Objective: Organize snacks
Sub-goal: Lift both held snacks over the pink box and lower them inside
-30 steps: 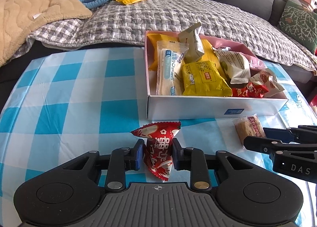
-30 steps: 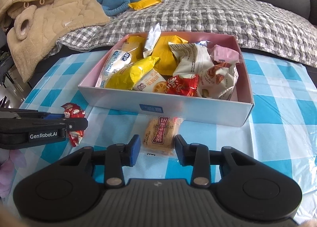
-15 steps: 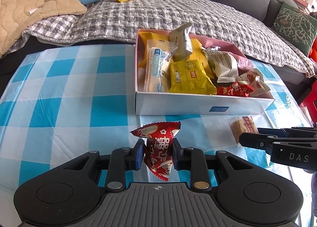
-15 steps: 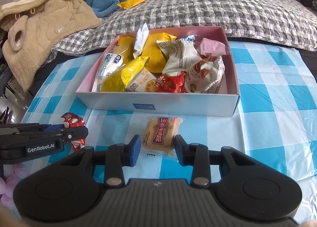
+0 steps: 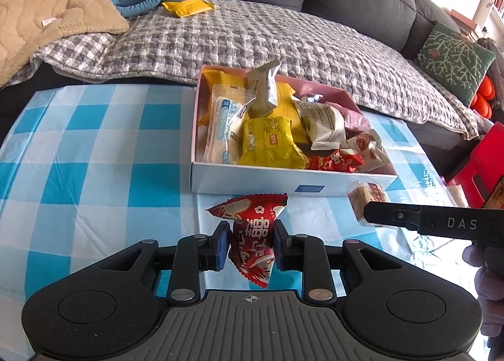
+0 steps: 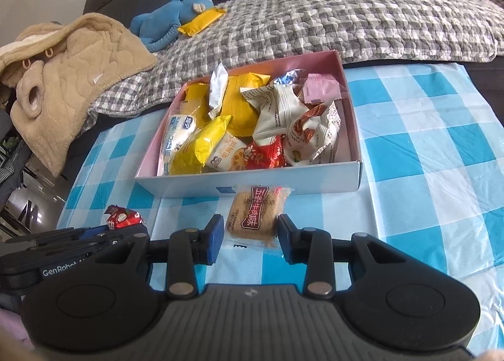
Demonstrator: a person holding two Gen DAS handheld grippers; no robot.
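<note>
Red foil, a wrapped candy (image 5: 252, 243), is pinched between the blue pads of the left gripper (image 5: 250, 246) at lower centre of the left view. A clear-wrapped brown biscuit (image 6: 252, 219) is gripped between the pads of the right gripper (image 6: 251, 236), low in the right view. Just above both, a snack box (image 6: 252, 180) crammed with packets is seen on the blue-checked tablecloth (image 6: 425, 156). At upper left, a blue plush toy (image 6: 173, 22) lies on the grey sofa.

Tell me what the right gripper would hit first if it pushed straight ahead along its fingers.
Probably the white front wall of the pink-lined cardboard snack box, just beyond the clear-wrapped brown biscuit that the right gripper holds. Depth is uncertain; angled downward, it might meet the blue checked tablecloth first.
</note>
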